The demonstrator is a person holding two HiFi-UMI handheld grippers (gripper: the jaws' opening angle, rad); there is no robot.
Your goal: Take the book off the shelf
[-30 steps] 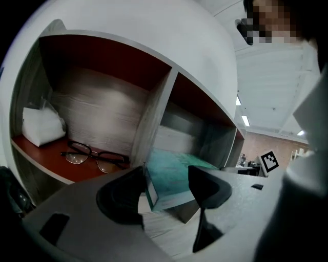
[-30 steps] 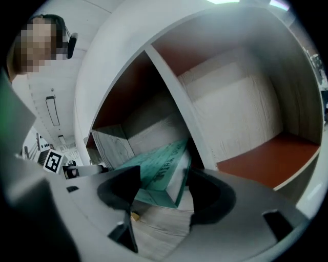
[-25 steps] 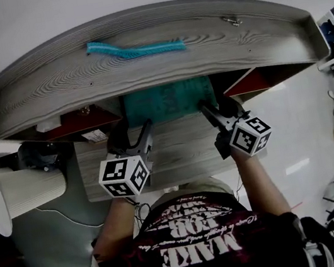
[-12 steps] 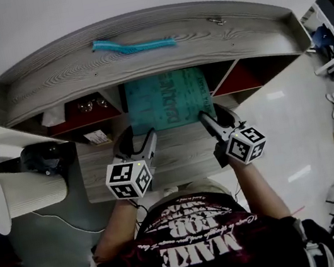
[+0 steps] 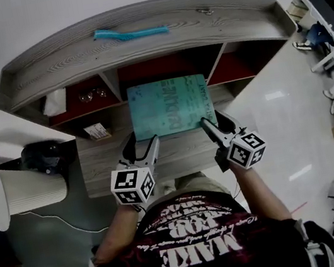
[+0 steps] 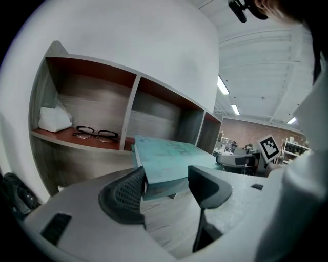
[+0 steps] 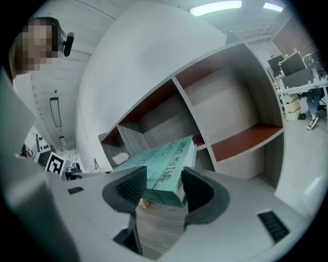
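Note:
A teal book [image 5: 170, 106] lies flat, half out of the middle compartment of the grey shelf [image 5: 138, 45], its near end over the wooden desk [image 5: 177, 156]. My left gripper [image 5: 141, 140] is shut on its near left corner. My right gripper [image 5: 214, 120] is shut on the near right corner, by the spine. In the left gripper view the book [image 6: 169, 158] sits between the pads of that gripper [image 6: 166, 179]. The right gripper view shows the book [image 7: 164, 166] clamped in the gripper [image 7: 164, 187], its lettered spine against the right pad.
A teal strip [image 5: 130, 34] lies on the shelf top. The left compartment holds glasses [image 5: 91, 95] and a white crumpled thing [image 5: 54, 103]. A small card [image 5: 98, 133] lies on the desk's left. A white roll [image 5: 29, 189] stands to the left of the desk.
The book has slid out of the middle compartment toward me, and far more of its cover shows. Both grippers have drawn back with it over the desk.

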